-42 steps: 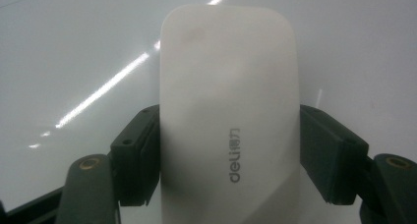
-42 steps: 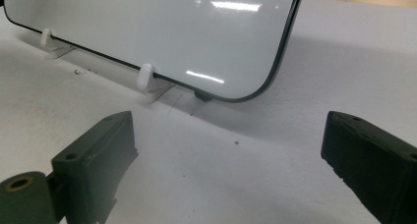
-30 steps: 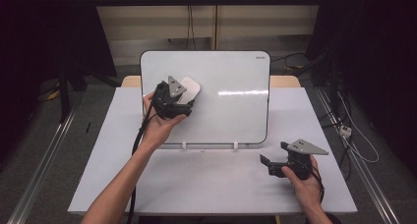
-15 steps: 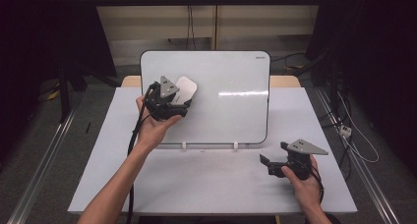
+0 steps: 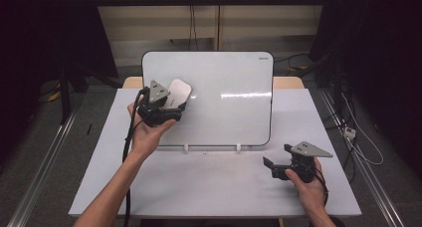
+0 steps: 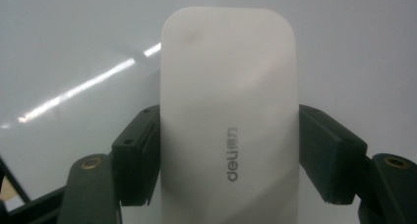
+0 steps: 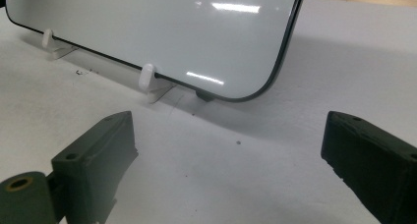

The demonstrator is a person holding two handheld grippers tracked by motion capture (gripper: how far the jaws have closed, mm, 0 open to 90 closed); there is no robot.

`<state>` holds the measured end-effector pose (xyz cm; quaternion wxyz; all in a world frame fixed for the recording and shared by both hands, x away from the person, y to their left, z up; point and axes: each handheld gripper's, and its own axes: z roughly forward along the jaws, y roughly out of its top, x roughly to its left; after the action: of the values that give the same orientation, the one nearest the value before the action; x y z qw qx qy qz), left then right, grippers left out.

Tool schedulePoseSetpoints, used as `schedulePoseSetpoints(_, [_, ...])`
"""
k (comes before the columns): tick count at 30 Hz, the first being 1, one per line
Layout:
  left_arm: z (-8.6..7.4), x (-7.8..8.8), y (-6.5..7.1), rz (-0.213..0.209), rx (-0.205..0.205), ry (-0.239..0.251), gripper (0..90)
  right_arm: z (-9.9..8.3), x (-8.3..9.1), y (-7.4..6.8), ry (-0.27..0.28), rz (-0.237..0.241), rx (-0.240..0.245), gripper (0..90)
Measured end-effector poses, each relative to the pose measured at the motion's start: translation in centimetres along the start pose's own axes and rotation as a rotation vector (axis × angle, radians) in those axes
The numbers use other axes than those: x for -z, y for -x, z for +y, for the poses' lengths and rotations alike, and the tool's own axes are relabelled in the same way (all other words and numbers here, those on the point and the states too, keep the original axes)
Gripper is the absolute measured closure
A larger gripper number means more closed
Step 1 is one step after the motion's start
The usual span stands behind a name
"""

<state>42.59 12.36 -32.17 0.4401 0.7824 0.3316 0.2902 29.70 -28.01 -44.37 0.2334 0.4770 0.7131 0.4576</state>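
Note:
A whiteboard [image 5: 224, 97] stands propped on two small white feet at the back of the white table [image 5: 199, 187]. My left gripper [image 5: 171, 105] is shut on a white board eraser [image 5: 178, 92], held flat against the board's upper left area. In the left gripper view the eraser [image 6: 228, 121] sits between both black jaws, its printed logo facing the camera. My right gripper [image 5: 271, 162] rests open on the table at the front right, nothing between its jaws. In the right gripper view the gripper [image 7: 231, 150] faces the board's lower corner [image 7: 236, 86] and a white foot [image 7: 147, 76].
The table's front half is bare white surface. A cable trails from the left gripper down along the forearm [image 5: 130, 152]. Metal rails [image 5: 45, 157] run along the floor on both sides. Loose cables [image 5: 353, 137] lie on the floor at the right.
My left gripper has carried the eraser leftward across the board's upper left area. The right gripper has stayed where it was.

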Motion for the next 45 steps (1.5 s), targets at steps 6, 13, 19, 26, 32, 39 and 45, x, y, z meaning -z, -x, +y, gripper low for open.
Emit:
schedulePoseSetpoints(6, [-0.9, 1.2, -0.5, 0.01, 0.008, -0.005, 31.0, 0.0, 0.1, 0.0, 0.0, 0.0, -0.004, 6.3])
schedulePoseSetpoints(13, [-2.8, 1.8, -1.2, 0.022, 0.008, -0.042, 31.0, 0.1, -0.2, -0.2, -0.005, -0.004, -0.005, 6.3])
schedulePoseSetpoints(19, [-4.0, 1.9, -1.0, 0.02, 0.002, -0.069, 31.0, 0.1, -0.3, -0.3, -0.01, 0.0, 0.001, 6.3])
schedulePoseSetpoints(26, [-5.6, 1.4, -0.3, 0.016, -0.017, -0.109, 31.0, 0.1, -0.3, -0.2, -0.009, 0.005, 0.002, 6.3])
schedulePoseSetpoints(32, [-6.0, 0.4, 0.0, 0.024, -0.039, -0.119, 31.0, 0.1, -0.2, -0.3, -0.008, 0.009, 0.006, 6.3])
schedulePoseSetpoints(39, [-6.2, -0.4, 0.2, 0.059, -0.081, -0.132, 30.9, 0.1, -0.2, -0.3, -0.01, 0.006, 0.004, 6.3])
schedulePoseSetpoints(45, [-6.4, -1.0, 0.6, 0.075, -0.095, -0.142, 29.8, 0.0, -0.2, -0.3, -0.007, 0.006, 0.005, 6.3])
